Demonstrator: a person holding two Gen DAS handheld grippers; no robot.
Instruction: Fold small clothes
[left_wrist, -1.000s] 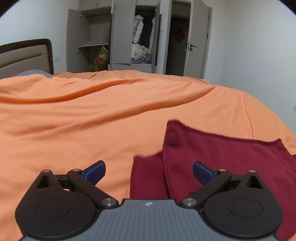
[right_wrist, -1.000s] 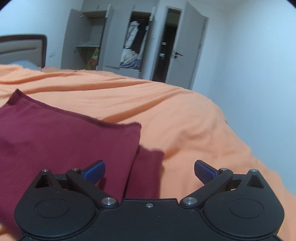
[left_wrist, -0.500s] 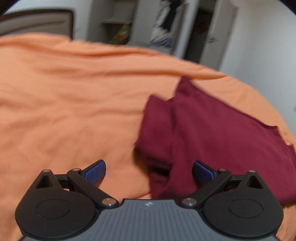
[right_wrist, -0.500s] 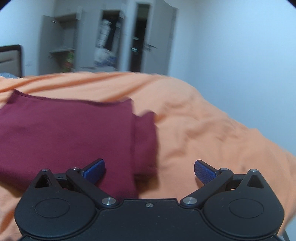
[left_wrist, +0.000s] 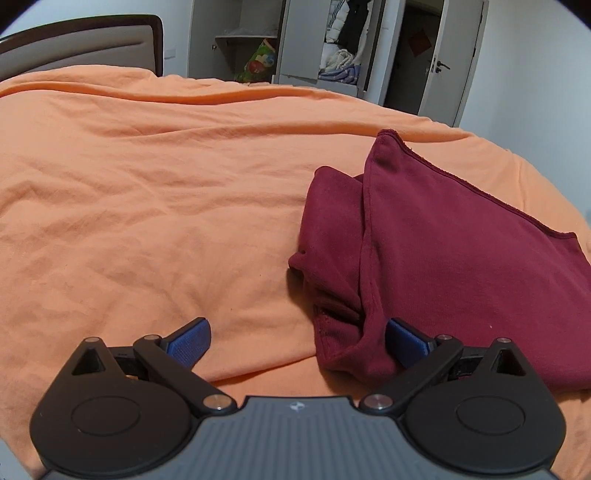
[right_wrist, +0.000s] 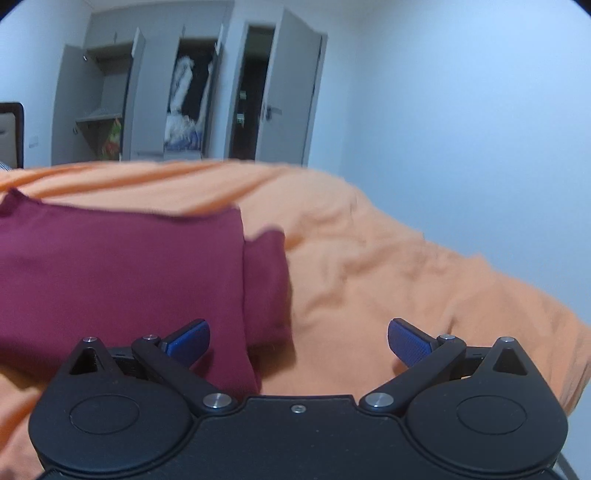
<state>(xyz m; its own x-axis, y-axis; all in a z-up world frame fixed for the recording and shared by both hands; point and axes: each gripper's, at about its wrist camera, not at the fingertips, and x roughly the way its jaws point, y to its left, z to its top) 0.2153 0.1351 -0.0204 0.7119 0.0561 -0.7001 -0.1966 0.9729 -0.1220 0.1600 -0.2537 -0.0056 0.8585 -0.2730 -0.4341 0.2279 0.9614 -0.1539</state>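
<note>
A maroon garment (left_wrist: 443, 258) lies part-folded on the orange bed (left_wrist: 147, 184); over the past second both views have swung lower and nearer its side edges, suggesting another fold is being lined up; the left hand-held gripper (left_wrist: 297, 339) and right hand-held gripper (right_wrist: 297, 339) gape wide, empty; an open wardrobe (left_wrist: 332, 40) stands behind; nothing blocks the approach.

A folded maroon garment (left_wrist: 436, 258) is seen lying on the orange bedspread (left_wrist: 147, 206), with a smaller folded layer protruding from beneath its left edge. The left hand-held gripper (left_wrist: 297, 338) is held with its jaws spread wide at the garment's near left corner, the right blue pad (left_wrist: 406, 341) touching the cloth. An open wardrobe (left_wrist: 332, 40) is visible beyond the garment.
</note>
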